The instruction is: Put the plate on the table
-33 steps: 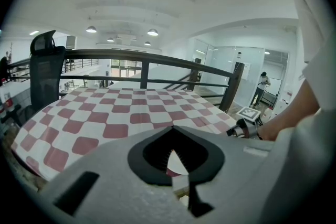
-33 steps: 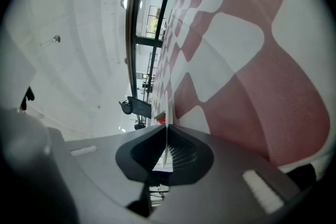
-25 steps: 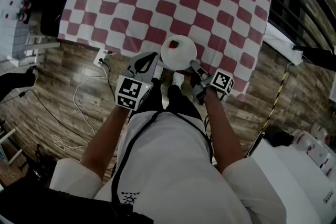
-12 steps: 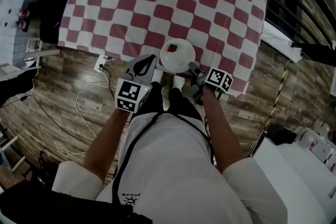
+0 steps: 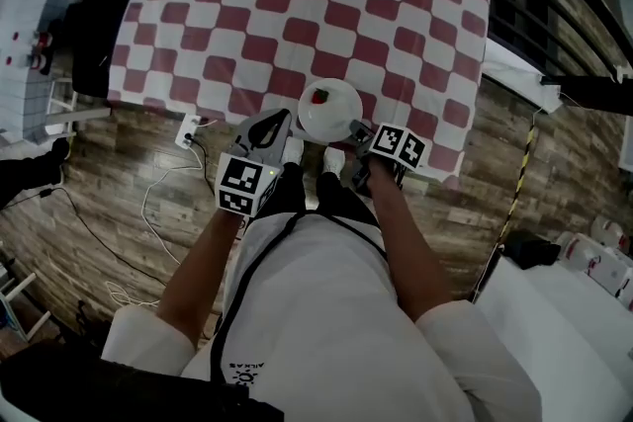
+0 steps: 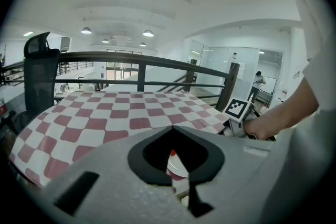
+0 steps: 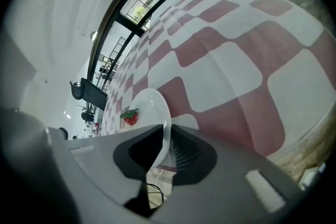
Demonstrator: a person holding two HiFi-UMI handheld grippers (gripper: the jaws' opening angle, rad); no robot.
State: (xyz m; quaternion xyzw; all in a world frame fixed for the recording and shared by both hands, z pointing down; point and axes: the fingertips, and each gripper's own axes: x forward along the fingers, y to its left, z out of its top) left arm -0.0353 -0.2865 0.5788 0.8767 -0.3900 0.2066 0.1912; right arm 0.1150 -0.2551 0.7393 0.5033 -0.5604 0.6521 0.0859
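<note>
While the right gripper [image 5: 358, 129] is carrying it in the head view, the round white ceramic plate [image 5: 331, 114] with a small red strawberry [image 5: 319, 97] is reaching further over the near edge of the red-and-white checked tabletop [image 5: 297, 5] than a second ago, so set-down is probably coming. In the left gripper view, the left gripper [image 6: 171, 131] is holding its jaws clenched on nothing. In the right gripper view, the jaws are grasping the plate's rim.

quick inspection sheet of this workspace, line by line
surface: red-and-white checked tablecloth covering the table
job's things: round white plate at the near edge, small red strawberry on it
clutter: nothing seen
grippers: right hand-held gripper shut on the plate's rim; left hand-held gripper shut, empty
cables: white cable and white power strip on the floor
surroundings: wooden floor, black railing
</note>
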